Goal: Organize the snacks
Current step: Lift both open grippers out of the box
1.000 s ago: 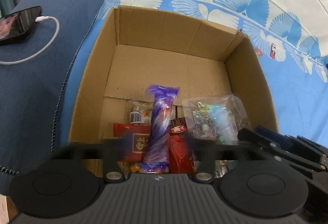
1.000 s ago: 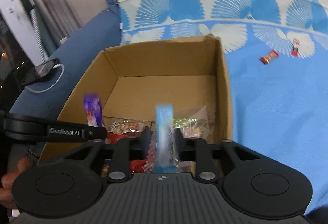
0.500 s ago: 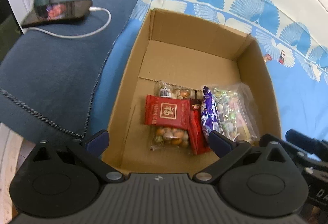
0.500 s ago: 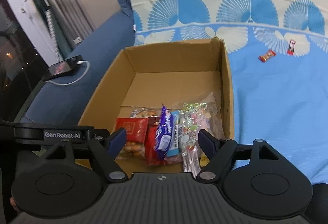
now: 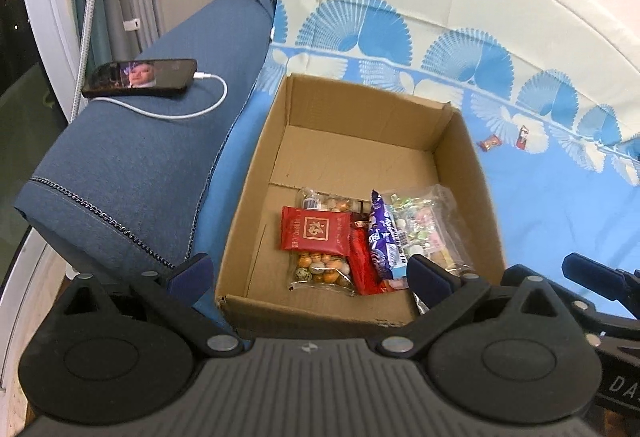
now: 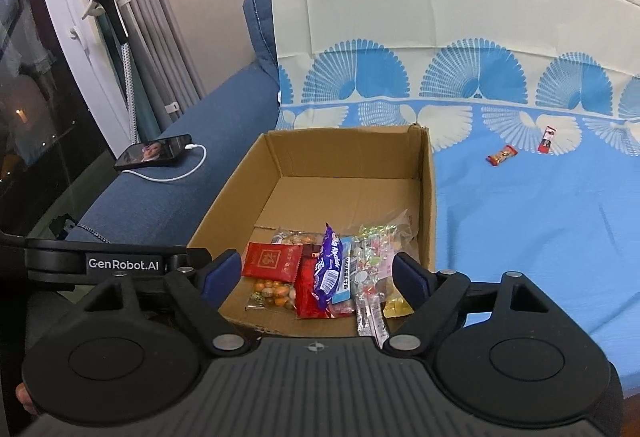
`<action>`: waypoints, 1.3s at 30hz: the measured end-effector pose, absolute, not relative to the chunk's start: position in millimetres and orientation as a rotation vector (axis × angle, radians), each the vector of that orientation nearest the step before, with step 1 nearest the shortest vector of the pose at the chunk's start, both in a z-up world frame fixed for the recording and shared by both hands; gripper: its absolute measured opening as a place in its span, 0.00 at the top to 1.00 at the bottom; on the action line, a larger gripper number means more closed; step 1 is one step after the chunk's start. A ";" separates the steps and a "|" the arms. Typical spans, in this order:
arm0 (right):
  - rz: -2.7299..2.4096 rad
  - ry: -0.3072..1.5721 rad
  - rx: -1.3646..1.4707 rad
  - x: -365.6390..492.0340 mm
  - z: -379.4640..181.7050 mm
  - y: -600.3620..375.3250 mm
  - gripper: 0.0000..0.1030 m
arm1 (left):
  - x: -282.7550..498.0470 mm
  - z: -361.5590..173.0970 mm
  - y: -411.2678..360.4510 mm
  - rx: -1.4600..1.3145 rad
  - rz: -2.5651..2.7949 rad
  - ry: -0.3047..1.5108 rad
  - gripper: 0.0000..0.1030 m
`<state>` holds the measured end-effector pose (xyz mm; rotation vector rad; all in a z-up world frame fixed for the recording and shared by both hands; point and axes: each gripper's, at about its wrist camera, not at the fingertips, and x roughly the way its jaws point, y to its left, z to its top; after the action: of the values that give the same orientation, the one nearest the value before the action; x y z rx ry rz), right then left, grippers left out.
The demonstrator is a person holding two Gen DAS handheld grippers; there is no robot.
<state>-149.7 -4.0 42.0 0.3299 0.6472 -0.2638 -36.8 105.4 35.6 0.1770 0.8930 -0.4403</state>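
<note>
Bed: blue sheet [image 6: 540, 221], box [image 6: 426, 173] on it.
Done: snack packs [image 5: 360, 241] in box.
Left: two candies [image 6: 502, 155] right of box.
Left gripper [image 5: 308, 279]: wide, empty.
Right gripper [image 6: 318, 271]: wide, empty.

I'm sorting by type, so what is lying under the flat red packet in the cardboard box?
Under the flat red packet lies a clear bag of coloured nuts, its ends showing. Its covered middle cannot be seen, inside the brown cardboard box.
</note>
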 end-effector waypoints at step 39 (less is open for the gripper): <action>-0.266 0.626 0.324 -164.6 47.7 8.0 0.02 | -49.4 49.3 113.9 0.174 -0.434 0.859 0.00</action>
<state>-164.6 8.0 47.7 0.3240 0.6263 -0.2660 -49.4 113.9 49.3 0.1745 0.8595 -0.4337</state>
